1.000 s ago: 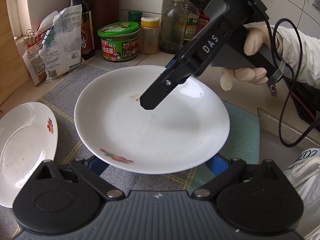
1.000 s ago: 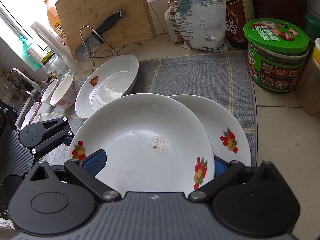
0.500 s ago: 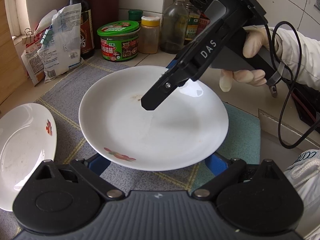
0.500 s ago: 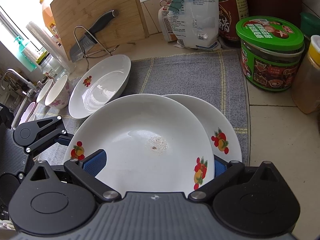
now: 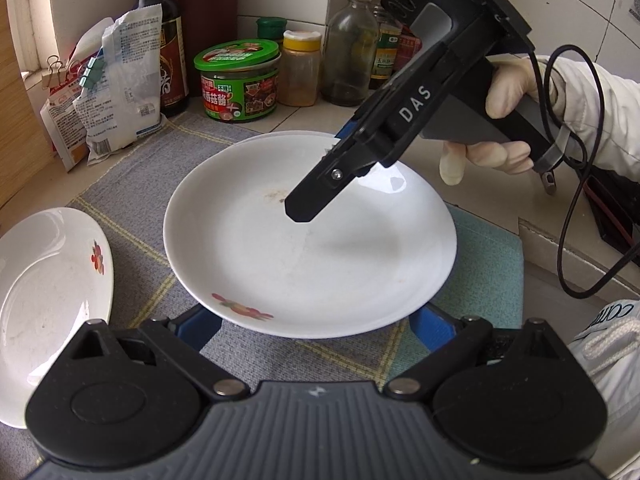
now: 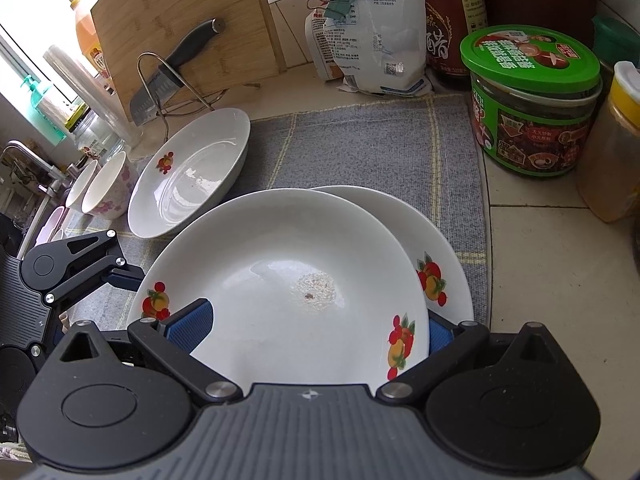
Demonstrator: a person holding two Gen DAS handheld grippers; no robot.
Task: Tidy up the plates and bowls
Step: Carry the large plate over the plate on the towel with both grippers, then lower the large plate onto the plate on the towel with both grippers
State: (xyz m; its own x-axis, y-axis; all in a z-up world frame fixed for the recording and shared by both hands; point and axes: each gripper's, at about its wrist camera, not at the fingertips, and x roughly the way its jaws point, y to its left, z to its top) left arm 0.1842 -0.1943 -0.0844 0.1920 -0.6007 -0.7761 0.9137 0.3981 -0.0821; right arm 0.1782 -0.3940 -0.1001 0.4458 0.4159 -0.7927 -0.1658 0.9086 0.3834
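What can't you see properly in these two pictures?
- Left wrist view: the lower plate shows only as a thin rim; the top plate covers it.
- Left wrist view: the side plate is cut off by the left edge.
- Right wrist view: the right gripper fingertips; the top plate's rim hides part of them.
- Right wrist view: the two small bowls are partly hidden and tiny.

Both wrist cameras look down closely, from opposite sides, sharing the plate (image 5: pixel 312 248).
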